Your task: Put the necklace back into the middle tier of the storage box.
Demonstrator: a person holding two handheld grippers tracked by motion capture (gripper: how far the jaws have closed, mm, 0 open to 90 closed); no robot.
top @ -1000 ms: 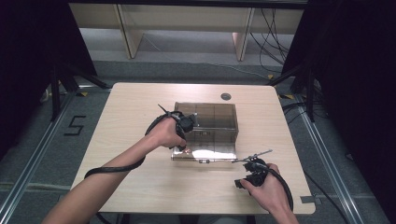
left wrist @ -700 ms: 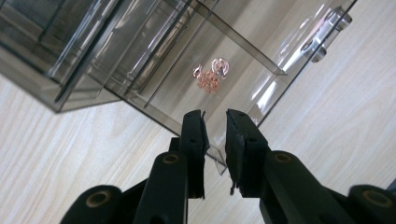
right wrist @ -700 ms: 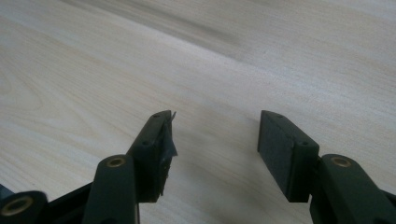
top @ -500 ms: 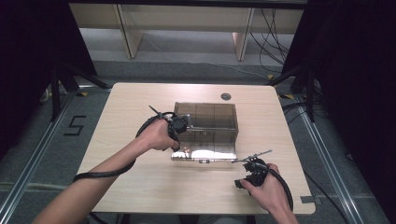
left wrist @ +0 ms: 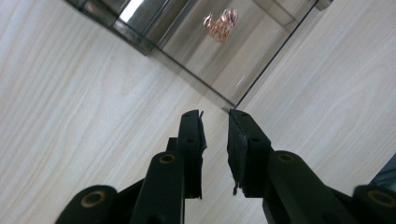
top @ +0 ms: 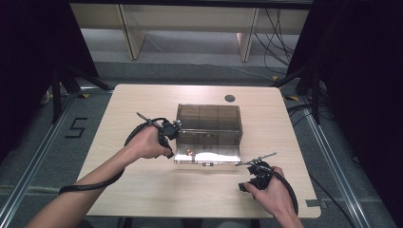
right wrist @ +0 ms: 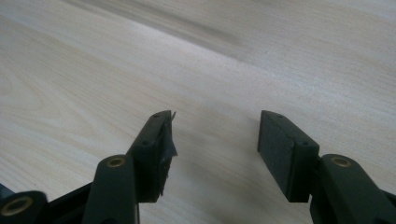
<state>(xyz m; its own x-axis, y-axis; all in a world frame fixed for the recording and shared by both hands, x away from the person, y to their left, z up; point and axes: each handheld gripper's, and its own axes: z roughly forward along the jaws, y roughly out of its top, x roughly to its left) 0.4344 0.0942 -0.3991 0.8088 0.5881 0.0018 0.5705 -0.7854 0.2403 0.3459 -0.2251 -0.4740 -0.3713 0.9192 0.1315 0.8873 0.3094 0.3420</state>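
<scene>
Left gripper [top: 177, 128] sits at the left end of the clear box [top: 209, 126], which stands mid-desk, a bit toward the far edge. In the left gripper view the jaws stand a narrow gap apart w/ nothing between them, only bare desk [left wrist: 70, 116] beneath; they have just been opening. The gripper has come off the box's left side and the tips now point at the near left corner of the lid flap [left wrist: 219, 60], close to it but not touching.

The box is tinted, w/ inner dividers along the far part. Its lid flap [top: 206, 156] lies folded down flat on the desk on the near side, so the box looks open. A small coppery clump [top: 190, 153], maybe wire or chain, sits by the flap's left part; in the left gripper view it shows through the clear panel [left wrist: 221, 23]. Can't tell if it's on top of the flap or under it.

Right gripper [top: 259, 166] rests near the desk's near right corner, just off the flap's right end, apart from the box. Jaws spread wide, empty, bare wood between them [right wrist: 215, 140].

Judgement: opening step seems done, left gripper has let go. Left to do, prob: deal w/ the coppery clump, or close the lid again. Neither gripper has anything in hand yet.
</scene>
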